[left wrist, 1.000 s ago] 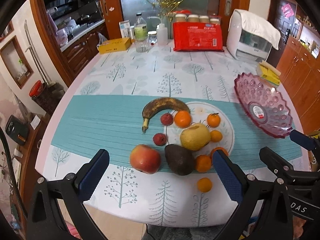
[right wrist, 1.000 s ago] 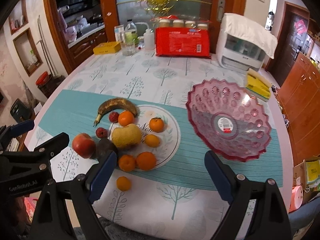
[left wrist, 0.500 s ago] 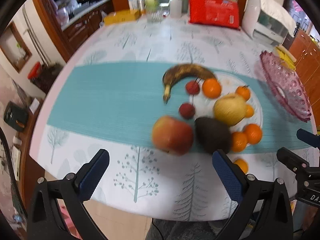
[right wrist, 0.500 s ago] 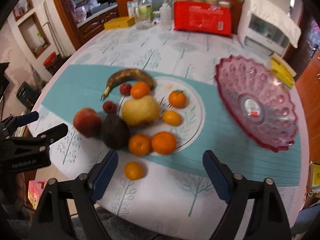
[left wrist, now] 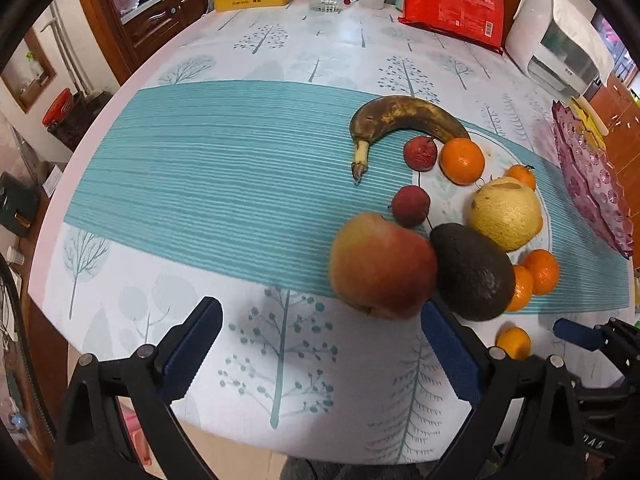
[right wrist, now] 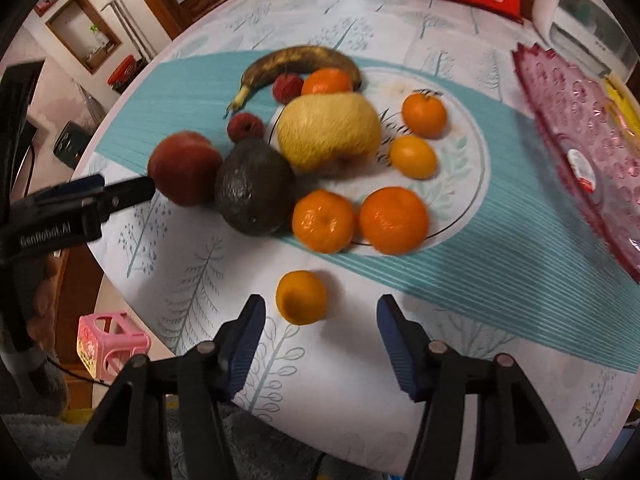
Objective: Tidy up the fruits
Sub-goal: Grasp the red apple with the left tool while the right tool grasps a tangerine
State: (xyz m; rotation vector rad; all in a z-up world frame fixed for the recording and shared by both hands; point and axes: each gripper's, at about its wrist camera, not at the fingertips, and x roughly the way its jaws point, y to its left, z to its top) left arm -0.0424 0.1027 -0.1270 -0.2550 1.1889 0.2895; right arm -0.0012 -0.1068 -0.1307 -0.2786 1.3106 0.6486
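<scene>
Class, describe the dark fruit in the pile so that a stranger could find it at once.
Start at the teal runner across the table. At its near edge, the avocado lies between the red apple and the big yellow fruit. It alone is near-black, egg-shaped and pebbly.

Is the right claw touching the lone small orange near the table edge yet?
Apart. In the right wrist view the closing right claw has bare tablecloth between each pad and the small orange, which lies just ahead of the tips.
</scene>
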